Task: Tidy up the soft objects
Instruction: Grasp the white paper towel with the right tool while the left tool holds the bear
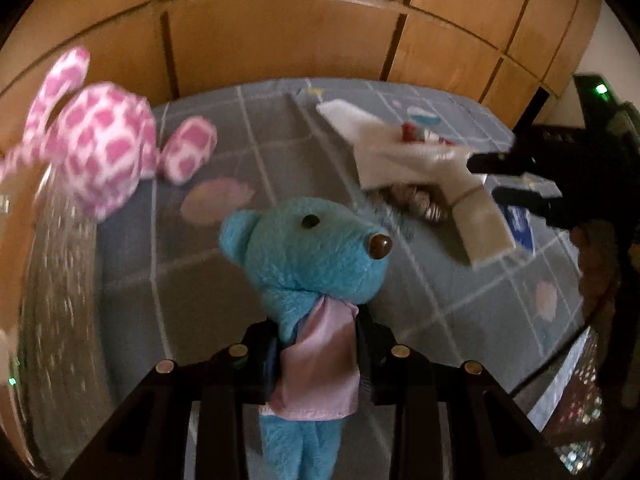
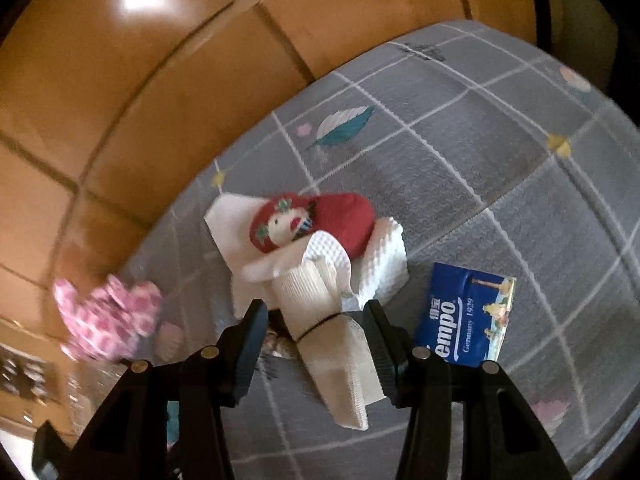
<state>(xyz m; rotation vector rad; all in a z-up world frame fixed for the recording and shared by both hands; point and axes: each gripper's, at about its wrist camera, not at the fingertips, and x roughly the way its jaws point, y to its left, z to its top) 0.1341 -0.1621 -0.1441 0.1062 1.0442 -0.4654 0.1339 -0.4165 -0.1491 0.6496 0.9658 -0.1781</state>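
Left wrist: bare bedsheet nr wardrobe.

doll on tissues; tissue pack right; bedspread beneath

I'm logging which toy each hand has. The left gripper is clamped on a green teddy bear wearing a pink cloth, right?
Not quite: the teddy bear is blue, not green. The left wrist view shows the left gripper clamped on it at its pink cloth.
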